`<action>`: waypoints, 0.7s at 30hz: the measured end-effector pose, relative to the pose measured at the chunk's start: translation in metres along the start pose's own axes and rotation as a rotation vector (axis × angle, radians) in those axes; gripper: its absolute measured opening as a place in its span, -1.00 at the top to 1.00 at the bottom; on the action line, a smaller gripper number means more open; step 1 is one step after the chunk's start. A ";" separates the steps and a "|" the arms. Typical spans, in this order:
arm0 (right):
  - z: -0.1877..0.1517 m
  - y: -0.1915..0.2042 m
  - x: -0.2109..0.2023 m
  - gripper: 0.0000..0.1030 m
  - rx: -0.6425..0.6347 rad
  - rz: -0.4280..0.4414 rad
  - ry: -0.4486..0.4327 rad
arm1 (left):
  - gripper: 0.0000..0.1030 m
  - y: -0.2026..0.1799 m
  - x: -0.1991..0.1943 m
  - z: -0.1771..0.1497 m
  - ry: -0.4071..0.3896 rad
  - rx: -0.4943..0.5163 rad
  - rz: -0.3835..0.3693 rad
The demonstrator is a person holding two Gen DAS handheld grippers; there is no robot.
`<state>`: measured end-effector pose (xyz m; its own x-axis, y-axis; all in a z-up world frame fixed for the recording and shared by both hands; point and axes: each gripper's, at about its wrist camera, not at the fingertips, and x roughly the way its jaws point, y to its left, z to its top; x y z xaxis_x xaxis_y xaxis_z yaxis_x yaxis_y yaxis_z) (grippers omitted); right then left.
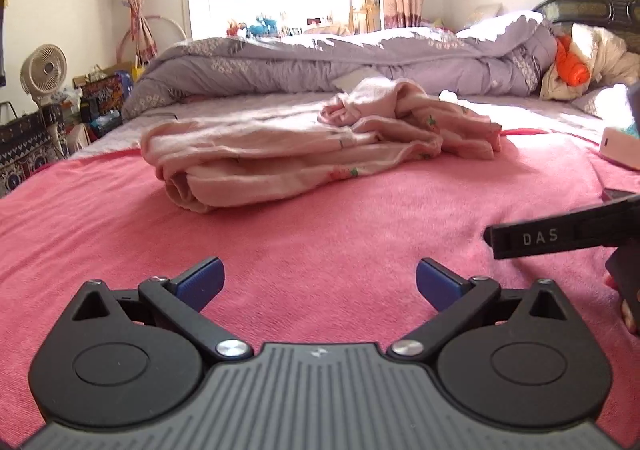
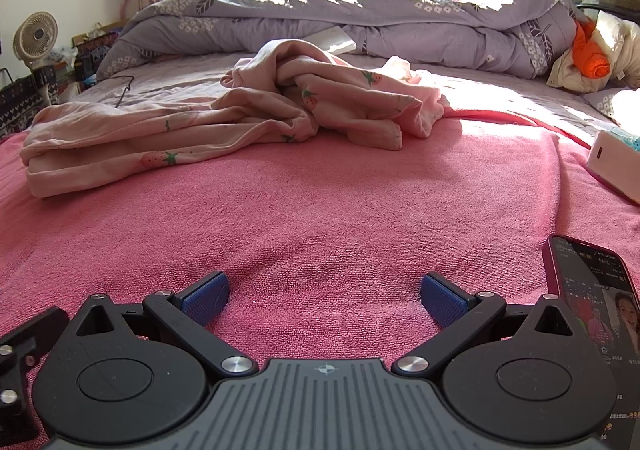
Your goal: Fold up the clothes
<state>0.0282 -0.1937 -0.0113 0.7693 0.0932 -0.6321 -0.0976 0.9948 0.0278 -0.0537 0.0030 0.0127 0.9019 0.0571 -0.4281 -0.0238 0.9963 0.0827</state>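
A pink terry blanket (image 2: 320,209) covers the bed, a rumpled lilac floral quilt (image 2: 360,21) behind it. The crumpled pale-pink strawberry-print garment (image 2: 224,121) lies mid-blanket, well ahead of both grippers. The left gripper (image 1: 320,284) and right gripper (image 2: 324,296) hover spread wide, empty. A lit smartphone (image 2: 592,310) lies beside the right gripper.

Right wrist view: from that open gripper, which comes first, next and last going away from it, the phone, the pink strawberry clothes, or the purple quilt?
From the right gripper, jaws wide open and empty:
1. The phone, just beside it on the right, on the pink towel.
2. The pink strawberry clothes, ahead, mid-bed, spreading left.
3. The purple quilt, bunched along the far side below the window.
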 end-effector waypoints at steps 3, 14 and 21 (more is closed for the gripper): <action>0.007 -0.003 0.001 -1.00 0.054 0.019 0.013 | -1.00 0.028 -0.008 0.026 -0.033 0.068 0.006; 0.038 -0.005 0.034 -0.87 0.312 0.296 -0.043 | -1.00 0.081 0.086 0.094 0.062 0.302 0.139; 0.038 0.037 0.043 -1.00 -0.099 -0.184 0.033 | -1.00 0.091 0.129 0.047 0.198 0.079 0.101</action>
<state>0.0819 -0.1510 -0.0081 0.7586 -0.0931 -0.6449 -0.0200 0.9859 -0.1658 0.0806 0.0980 0.0078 0.7945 0.1753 -0.5814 -0.0685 0.9772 0.2009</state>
